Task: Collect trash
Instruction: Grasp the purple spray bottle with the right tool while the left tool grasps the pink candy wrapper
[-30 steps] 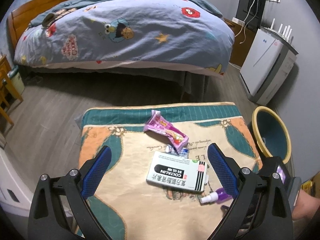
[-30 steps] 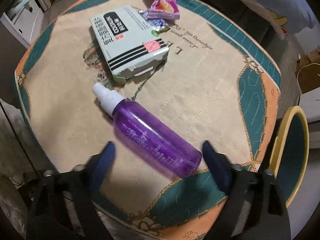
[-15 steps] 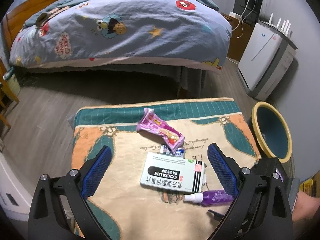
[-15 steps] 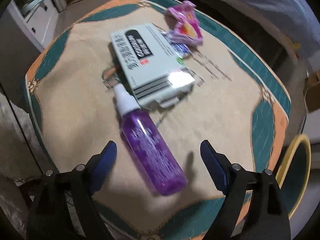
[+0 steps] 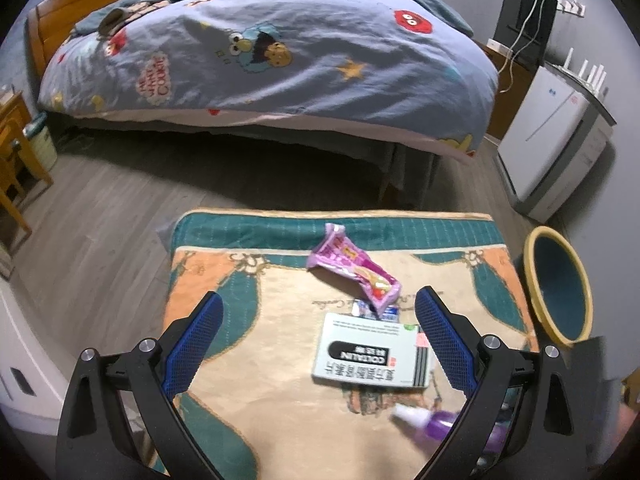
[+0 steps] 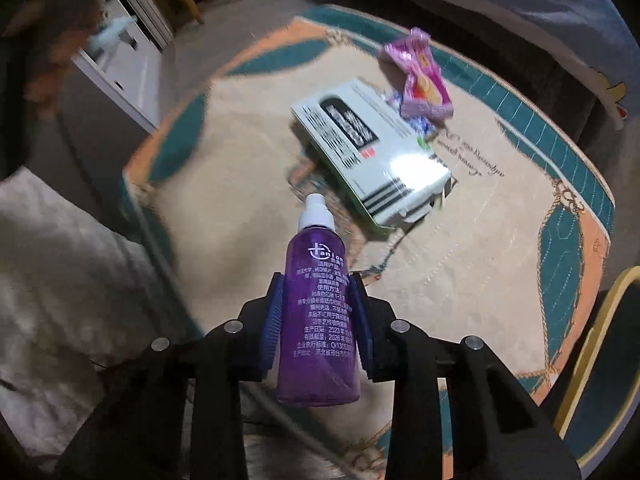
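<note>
My right gripper [image 6: 316,282] has its blue pads pressed on both sides of a purple spray bottle [image 6: 320,320] and its jaws are closing on it. The bottle is lifted off the cloth, white cap pointing away. In the left wrist view the bottle [image 5: 440,426] shows blurred behind my right finger. My left gripper [image 5: 319,298] hangs open above the table with nothing between its fingers. On the cloth lie a white medicine box [image 5: 372,354] [image 6: 372,148], a pink snack wrapper [image 5: 352,270] [image 6: 424,80] and a small blue-white wrapper [image 5: 376,312].
The low table wears a beige, teal and orange quilted cloth [image 5: 248,380]. A yellow-rimmed teal bin [image 5: 530,268] [image 6: 592,352] stands on the floor at its right side. A bed [image 5: 280,60] lies beyond, a white appliance [image 5: 552,140] at right, white drawers [image 6: 120,68] at left.
My right gripper's jaws closed from wide open onto the purple bottle and raised it off the cloth; the bottle turned to point along the fingers. The left gripper stayed open, drifting slightly.
</note>
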`<act>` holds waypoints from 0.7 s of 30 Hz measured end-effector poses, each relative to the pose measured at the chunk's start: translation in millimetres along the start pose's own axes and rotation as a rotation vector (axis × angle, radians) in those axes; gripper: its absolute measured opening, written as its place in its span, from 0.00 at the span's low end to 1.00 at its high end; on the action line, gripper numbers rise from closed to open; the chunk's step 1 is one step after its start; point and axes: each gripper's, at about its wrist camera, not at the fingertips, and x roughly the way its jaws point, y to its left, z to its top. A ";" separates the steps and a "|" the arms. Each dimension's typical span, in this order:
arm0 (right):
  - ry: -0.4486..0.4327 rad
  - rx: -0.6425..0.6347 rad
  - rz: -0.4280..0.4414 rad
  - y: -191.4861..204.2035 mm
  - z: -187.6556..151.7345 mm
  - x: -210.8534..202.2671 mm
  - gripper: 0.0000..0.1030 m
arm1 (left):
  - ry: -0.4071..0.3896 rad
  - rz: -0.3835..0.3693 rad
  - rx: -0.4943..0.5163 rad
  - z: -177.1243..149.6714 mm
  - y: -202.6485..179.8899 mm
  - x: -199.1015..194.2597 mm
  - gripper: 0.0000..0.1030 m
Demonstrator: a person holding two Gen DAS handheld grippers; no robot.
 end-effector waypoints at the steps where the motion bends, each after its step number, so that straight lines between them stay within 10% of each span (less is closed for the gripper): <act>1: -0.014 0.006 0.001 1.6 5.5 -9.4 0.31 | 0.001 0.006 0.001 1.0 1.2 1.6 0.93; 21: -0.296 0.511 -0.152 -144.4 -3.6 -81.2 0.31 | 0.130 0.074 0.024 9.5 -35.4 125.2 0.93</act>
